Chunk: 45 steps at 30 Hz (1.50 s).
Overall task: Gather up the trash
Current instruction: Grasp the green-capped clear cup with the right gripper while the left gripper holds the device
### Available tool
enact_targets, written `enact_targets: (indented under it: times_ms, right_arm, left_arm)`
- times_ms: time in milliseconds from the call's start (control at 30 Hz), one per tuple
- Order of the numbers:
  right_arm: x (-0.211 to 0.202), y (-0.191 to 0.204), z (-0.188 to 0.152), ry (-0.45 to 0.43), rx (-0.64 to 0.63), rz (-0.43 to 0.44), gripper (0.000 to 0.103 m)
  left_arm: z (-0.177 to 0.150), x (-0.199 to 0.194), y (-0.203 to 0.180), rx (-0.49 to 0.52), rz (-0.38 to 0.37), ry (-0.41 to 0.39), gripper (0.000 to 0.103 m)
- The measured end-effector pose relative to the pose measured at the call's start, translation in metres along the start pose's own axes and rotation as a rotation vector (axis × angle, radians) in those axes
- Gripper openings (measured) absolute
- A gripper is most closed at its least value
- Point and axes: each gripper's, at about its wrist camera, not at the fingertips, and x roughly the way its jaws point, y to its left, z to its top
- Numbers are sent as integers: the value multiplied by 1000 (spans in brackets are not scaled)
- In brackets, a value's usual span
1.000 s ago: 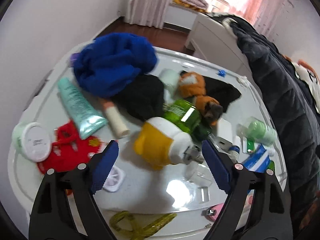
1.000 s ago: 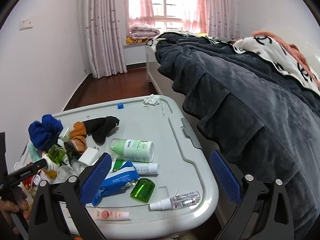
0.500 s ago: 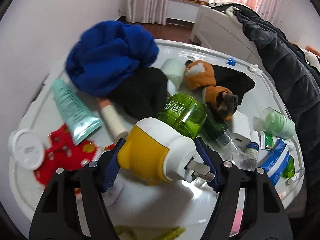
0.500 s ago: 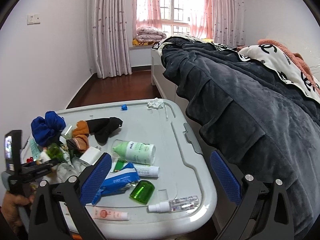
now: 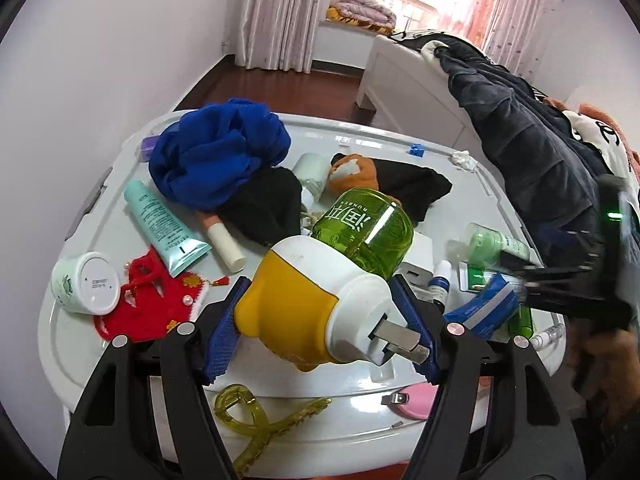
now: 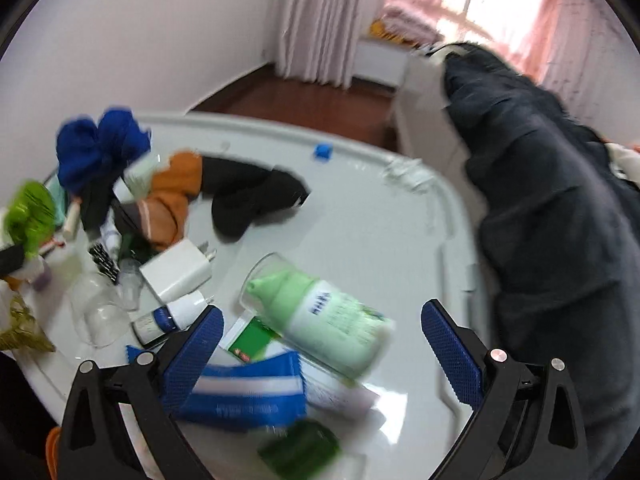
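Observation:
My left gripper [image 5: 320, 332] is shut on a yellow-and-white plug-in mosquito repellent [image 5: 316, 308] with a green bottle [image 5: 364, 228], held above the white table [image 5: 352, 404]; it also shows at the left edge of the right wrist view [image 6: 28, 216]. My right gripper [image 6: 320, 352] is open and empty, low over a pale green lotion bottle [image 6: 320, 320] and a blue tissue pack [image 6: 244, 396]. The right gripper shows at the right of the left wrist view [image 5: 532, 276].
The table holds a blue cloth [image 5: 216, 160], black sock [image 6: 248, 200], orange sock [image 6: 172, 200], white charger [image 6: 176, 272], teal tube [image 5: 160, 224], white jar [image 5: 86, 284], red ornament [image 5: 152, 304], yellow hair clip [image 5: 256, 420]. A bed with dark quilt [image 6: 560, 220] lies right.
My left gripper closed on the repellent and lifted it. My right gripper swung down and left, close over the lotion bottle and tissue pack.

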Motion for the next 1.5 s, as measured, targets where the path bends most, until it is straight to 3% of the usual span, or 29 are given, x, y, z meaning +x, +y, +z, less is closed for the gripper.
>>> enact_targets:
  times_ms: [167, 267, 500, 667, 933, 1167, 1500]
  right_arm:
    - [27, 12, 2, 41, -61, 1, 97]
    - [35, 13, 5, 58, -84, -1, 88]
    - [34, -3, 12, 63, 29, 49, 59]
    - [29, -15, 10, 74, 108, 103, 56]
    - [9, -30, 20, 5, 191, 152, 52]
    - [-17, -30, 29, -67, 195, 156, 50]
    - [-20, -29, 30, -92, 197, 153, 49]
  left_arm:
    - [-6, 11, 3, -5, -9, 35, 68]
    - [-8, 12, 3, -1, -11, 43, 68]
    - [-10, 12, -1, 14, -23, 42, 68]
    - [-10, 10, -2, 12, -31, 40, 68]
    - [-10, 7, -2, 13, -38, 35, 68]
    - [-11, 6, -5, 18, -49, 35, 68]
    - [-12, 4, -4, 11, -54, 32, 68]
